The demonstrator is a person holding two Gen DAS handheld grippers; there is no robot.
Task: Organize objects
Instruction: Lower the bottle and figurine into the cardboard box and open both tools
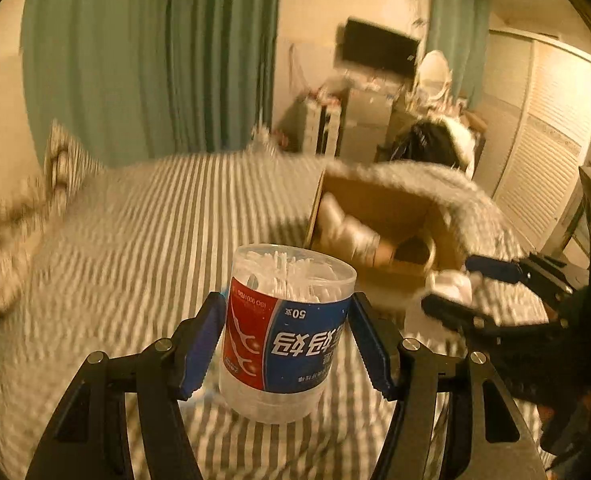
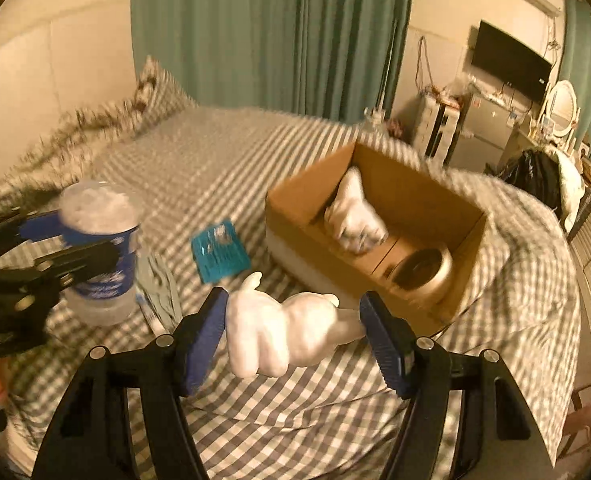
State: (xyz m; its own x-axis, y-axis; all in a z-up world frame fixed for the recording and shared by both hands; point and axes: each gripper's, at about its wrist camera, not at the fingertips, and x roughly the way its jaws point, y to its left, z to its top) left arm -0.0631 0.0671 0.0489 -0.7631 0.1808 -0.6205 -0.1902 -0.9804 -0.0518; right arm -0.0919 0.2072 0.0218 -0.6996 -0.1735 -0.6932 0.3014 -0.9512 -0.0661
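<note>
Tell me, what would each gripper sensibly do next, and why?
Probably carry both over to the open cardboard box and lower them in. The left gripper grips the floss pick jar, the right gripper a white plush toy, both lifted off the bed.

surface: bed (image 2: 295, 392), grey-white checked cover
box: open cardboard box (image 2: 295, 216) on cover
packet: teal packet (image 2: 219, 254) left of box
pillow: checked pillow (image 2: 157, 92) at head
</note>
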